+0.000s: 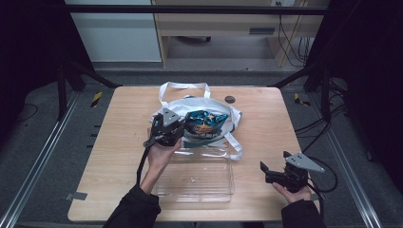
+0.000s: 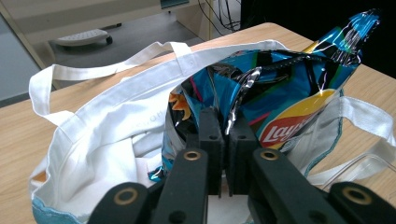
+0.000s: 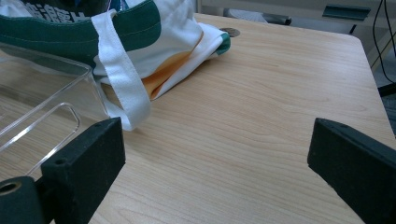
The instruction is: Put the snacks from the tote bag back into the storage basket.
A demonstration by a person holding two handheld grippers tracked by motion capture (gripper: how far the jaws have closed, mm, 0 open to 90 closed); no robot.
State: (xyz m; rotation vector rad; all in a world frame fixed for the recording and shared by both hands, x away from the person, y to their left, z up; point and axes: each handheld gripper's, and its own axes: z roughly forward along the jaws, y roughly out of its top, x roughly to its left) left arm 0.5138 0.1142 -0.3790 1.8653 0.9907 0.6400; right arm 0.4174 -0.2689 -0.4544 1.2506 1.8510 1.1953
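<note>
A blue Lay's chip bag (image 1: 205, 123) (image 2: 285, 98) sticks halfway out of the mouth of a white tote bag (image 1: 223, 108) (image 2: 112, 135) (image 3: 173, 51) lying in the middle of the table. My left gripper (image 1: 177, 130) (image 2: 227, 140) is shut on the crinkled edge of the chip bag, jaws pressed together on the foil. My right gripper (image 1: 267, 172) (image 3: 217, 158) stands open near the table's front right, a little above bare wood, with nothing between its jaws.
A clear plastic bin (image 1: 197, 178) (image 3: 42, 93) lies in front of the tote, touching its strap (image 3: 122, 74). A small dark disc (image 1: 230, 99) (image 3: 229, 32) sits behind the tote. Wooden table (image 1: 119, 142); desks and cables beyond the far edge.
</note>
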